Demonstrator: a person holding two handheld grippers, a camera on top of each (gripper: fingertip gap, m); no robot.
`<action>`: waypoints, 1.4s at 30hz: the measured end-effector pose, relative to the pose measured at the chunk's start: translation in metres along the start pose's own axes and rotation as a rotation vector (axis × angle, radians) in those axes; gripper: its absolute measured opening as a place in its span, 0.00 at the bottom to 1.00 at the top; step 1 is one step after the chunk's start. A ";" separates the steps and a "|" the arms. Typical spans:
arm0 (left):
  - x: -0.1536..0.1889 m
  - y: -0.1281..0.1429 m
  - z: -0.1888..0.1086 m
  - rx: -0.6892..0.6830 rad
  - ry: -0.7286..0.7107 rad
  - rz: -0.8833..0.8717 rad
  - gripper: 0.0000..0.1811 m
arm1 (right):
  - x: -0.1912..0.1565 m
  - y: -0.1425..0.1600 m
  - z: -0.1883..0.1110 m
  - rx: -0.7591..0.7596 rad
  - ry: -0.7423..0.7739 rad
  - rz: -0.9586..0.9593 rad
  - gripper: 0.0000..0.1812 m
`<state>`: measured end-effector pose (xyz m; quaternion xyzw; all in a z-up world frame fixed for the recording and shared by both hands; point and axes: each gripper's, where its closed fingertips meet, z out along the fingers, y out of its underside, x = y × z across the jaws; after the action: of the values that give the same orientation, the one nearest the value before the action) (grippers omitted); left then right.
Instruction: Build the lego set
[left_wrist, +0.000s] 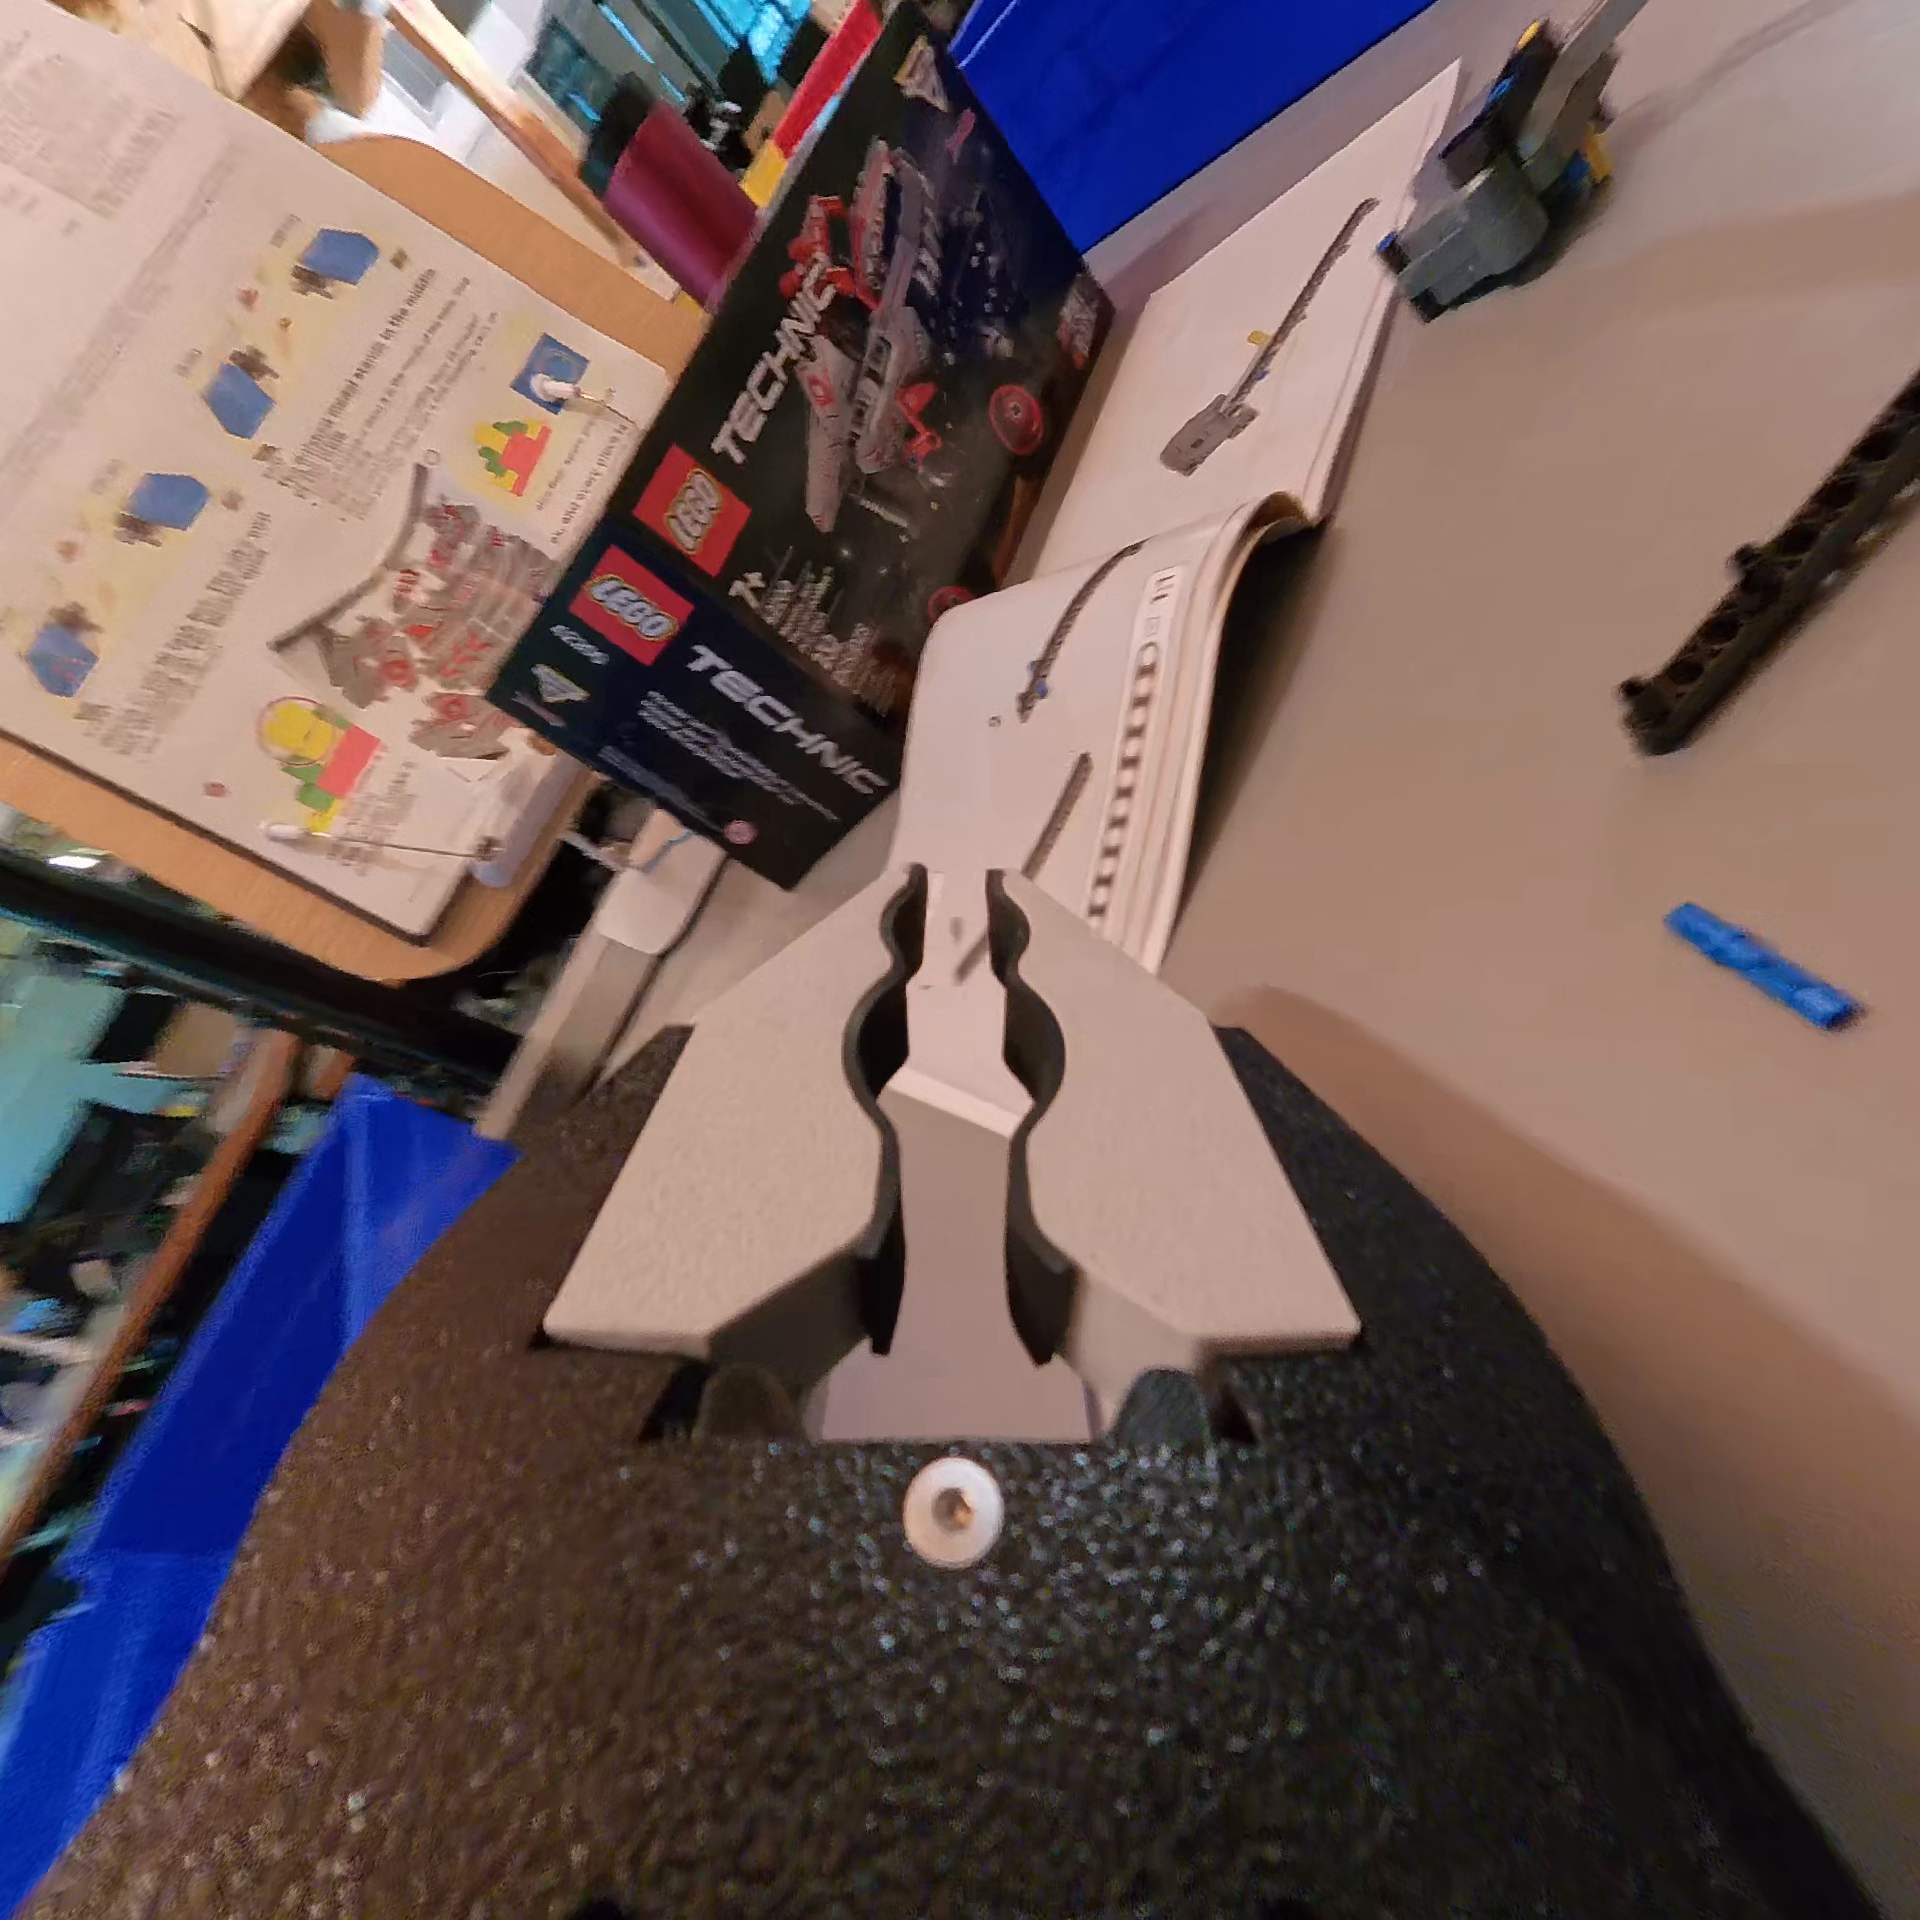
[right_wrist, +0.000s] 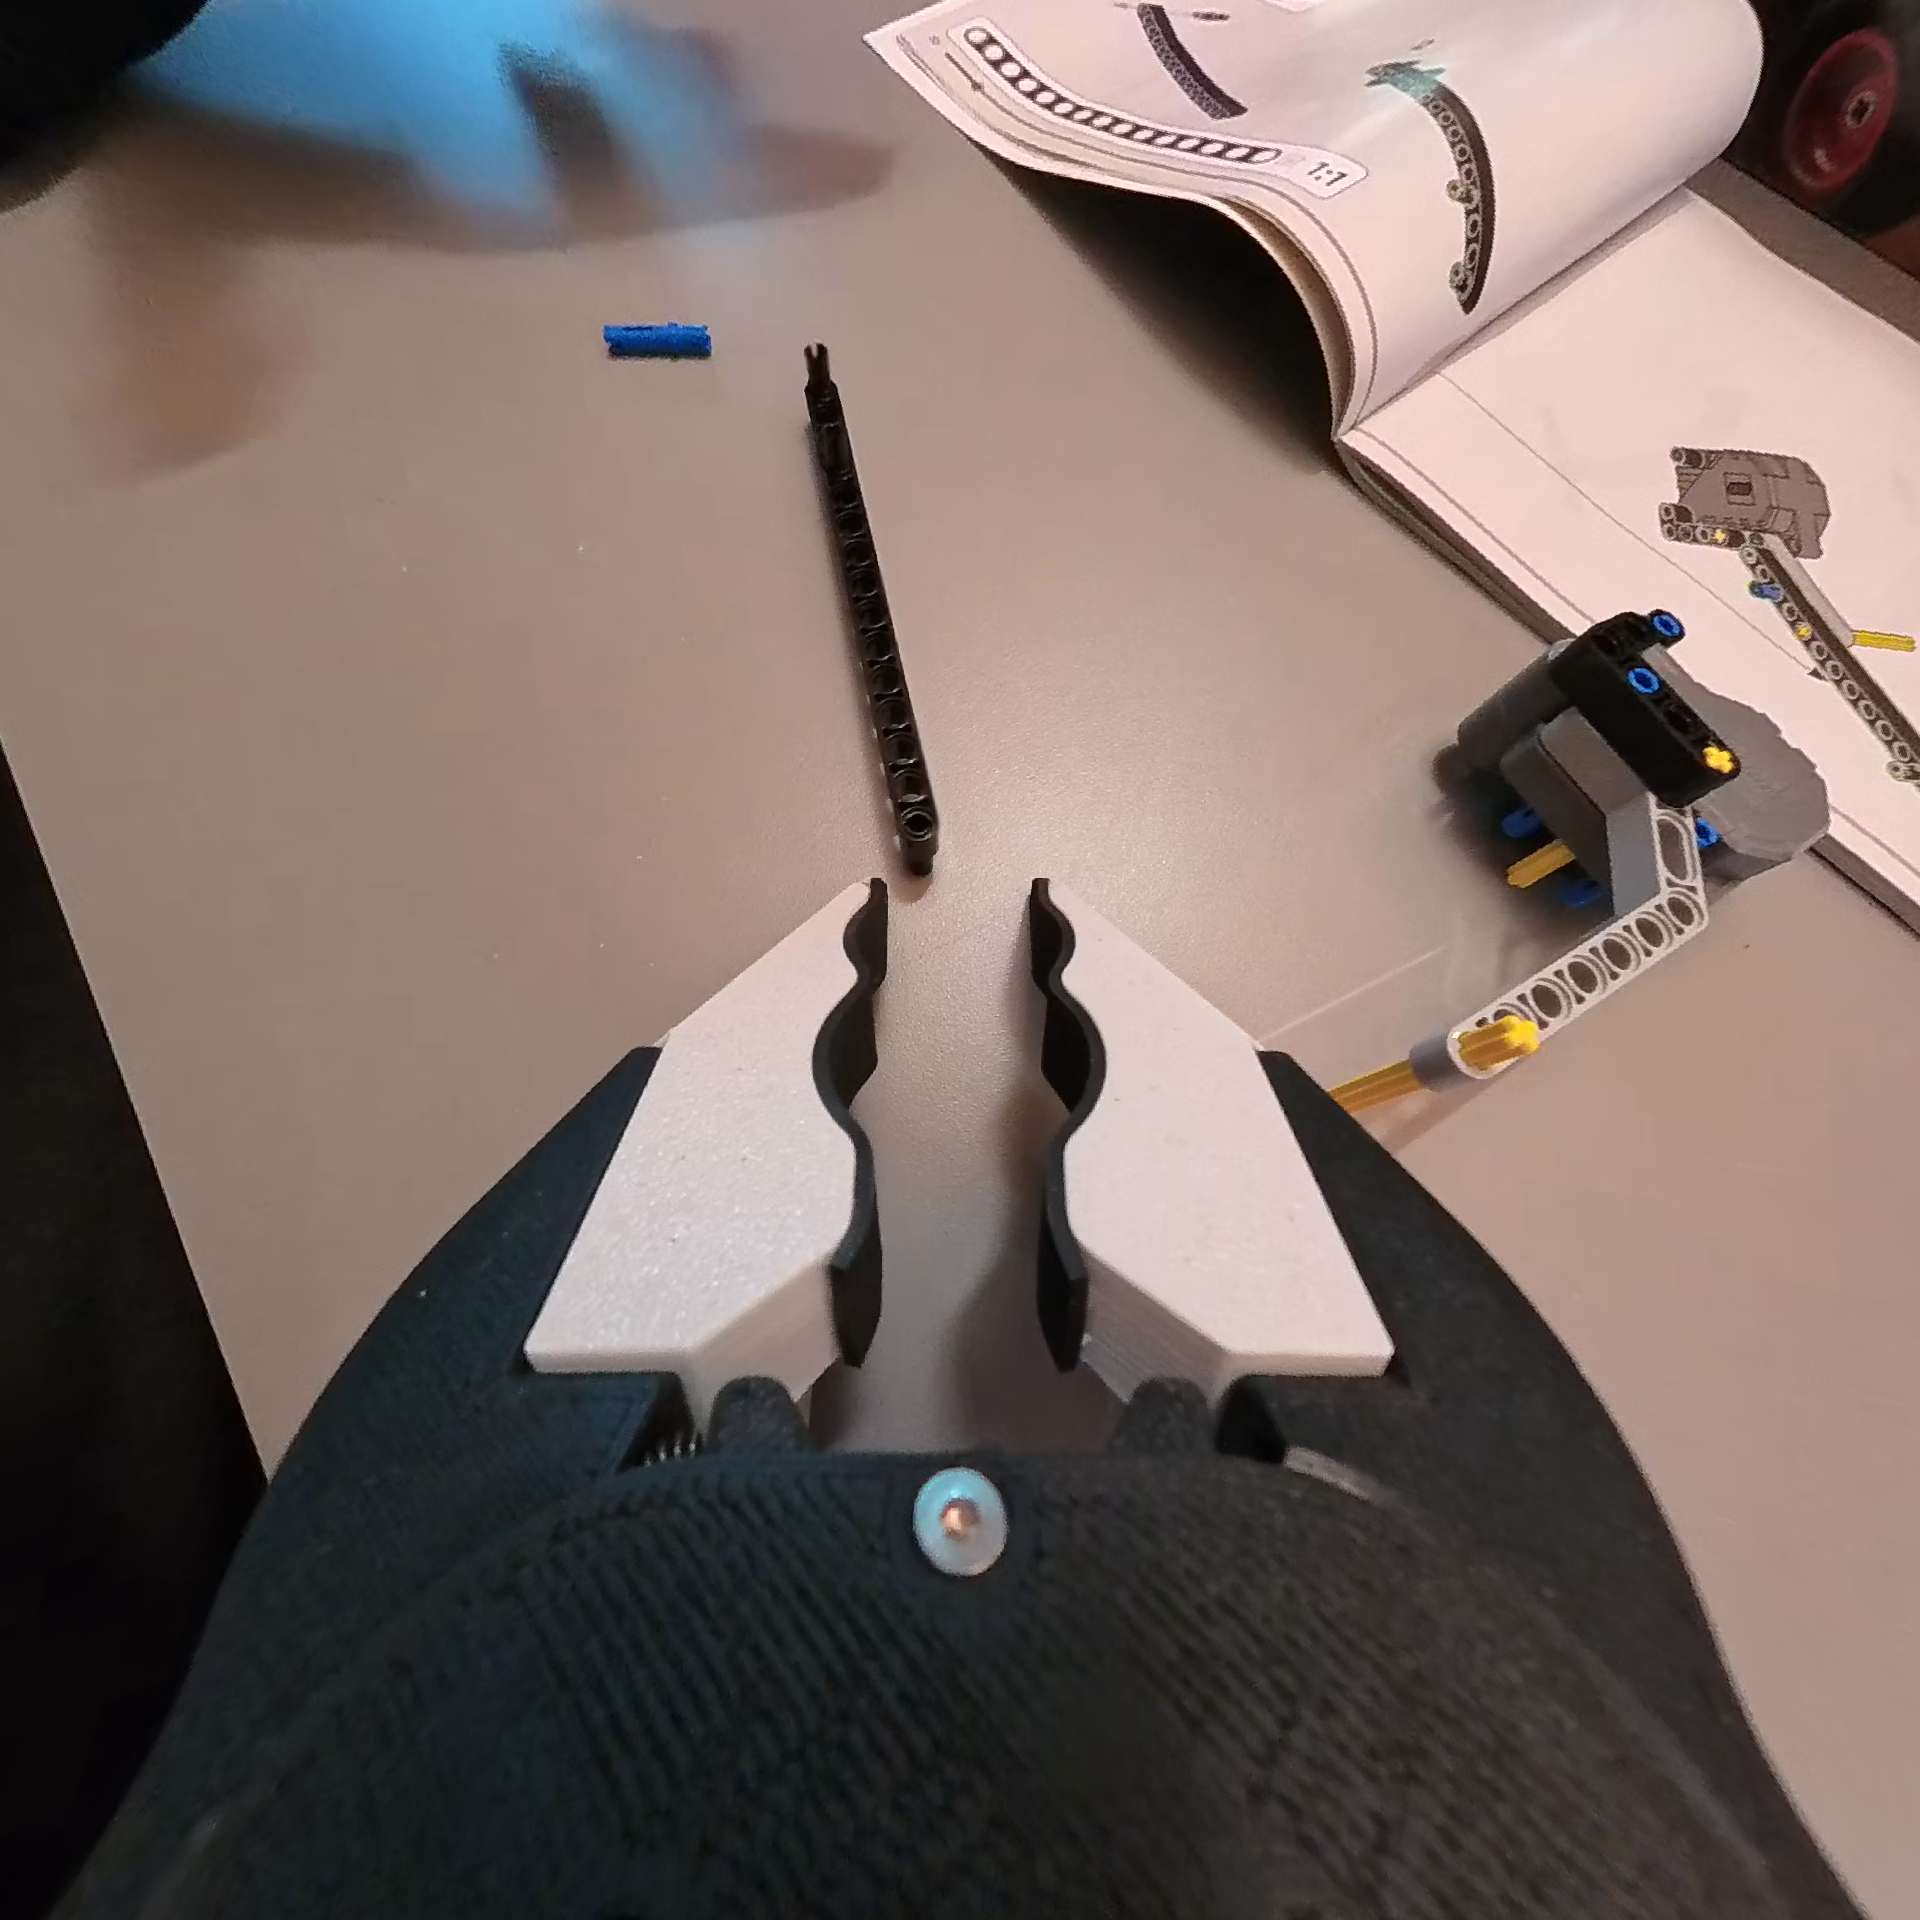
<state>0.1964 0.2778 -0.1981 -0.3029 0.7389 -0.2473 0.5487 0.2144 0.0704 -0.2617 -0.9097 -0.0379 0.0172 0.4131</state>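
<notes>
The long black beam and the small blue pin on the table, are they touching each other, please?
Apart. The right wrist view shows bare table between the black beam and the blue pin, which lies off to the left of its far end.

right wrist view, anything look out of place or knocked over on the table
Nothing spilled or broken. The half-built model rests partly on the open booklet. The black beam and blue pin lie loose on the table. Both grippers are open and empty.
</notes>
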 end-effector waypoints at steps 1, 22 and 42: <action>0.005 -0.002 -0.001 0.013 0.043 -0.054 0.05 | 0.000 0.000 0.000 0.000 0.000 0.000 0.14; 0.121 -0.007 -0.032 -0.361 0.619 -0.518 0.06 | 0.000 0.001 -0.002 0.001 0.039 -0.001 0.15; 0.110 -0.166 -0.010 0.465 0.430 -0.795 0.01 | -0.039 -0.092 -0.043 0.554 0.127 -0.034 0.18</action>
<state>0.1929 0.0835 -0.1523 -0.3728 0.5880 -0.6520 0.3004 0.1727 0.0956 -0.1642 -0.7605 -0.0213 -0.0372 0.6479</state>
